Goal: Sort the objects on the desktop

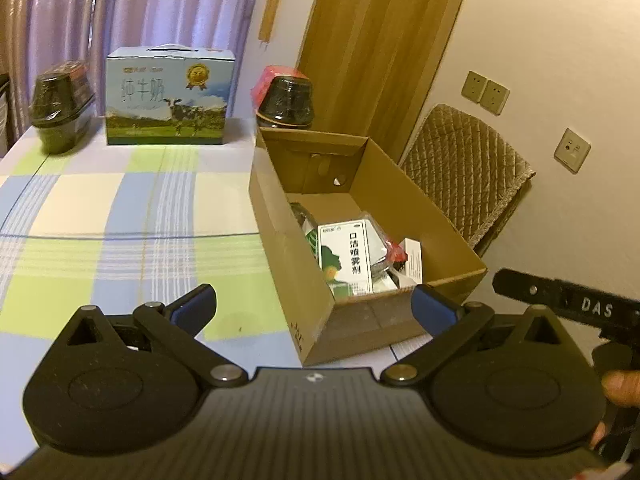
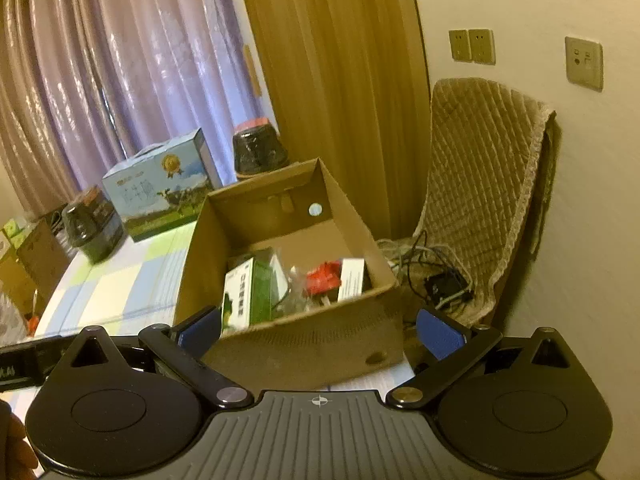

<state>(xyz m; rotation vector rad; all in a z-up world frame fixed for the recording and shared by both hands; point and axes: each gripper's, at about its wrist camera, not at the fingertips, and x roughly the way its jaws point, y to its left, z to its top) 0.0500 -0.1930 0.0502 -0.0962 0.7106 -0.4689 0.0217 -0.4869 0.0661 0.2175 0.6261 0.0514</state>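
The brown cardboard box point(image 1: 360, 208) sits at the right edge of the table point(image 1: 120, 208), and its near corner is close to the table's front edge. The box is open on top. Its long side runs away from the cameras, toward the wooden door point(image 1: 372, 40).

To the left of the box the checked tablecloth is bare and wide, with lots of room to move. At the far end of the table stand a blue milk carton point(image 1: 166, 98) and two dark jars point(image 1: 54, 104), one at the left and one just behind the box.

Inside the box, at the near end, lie the small things. A green and white spray box point(image 1: 346, 258) lies with its long side pointing up the box. Beside it on the right are a clear plastic bag with something red point(image 1: 396, 252) and a small white box point(image 1: 414, 260). The far half of the box floor is bare.

The left tongs point(image 1: 314, 306) are wide open and hold nothing. They hang just in front of the near wall of the box. The right tongs point(image 2: 320, 326) are wide open too, and empty, with the near wall of the box between the two blue pads point(image 2: 438, 332).

A chair with a brown quilted cover point(image 2: 480, 184) stands by the wall, right of the box.
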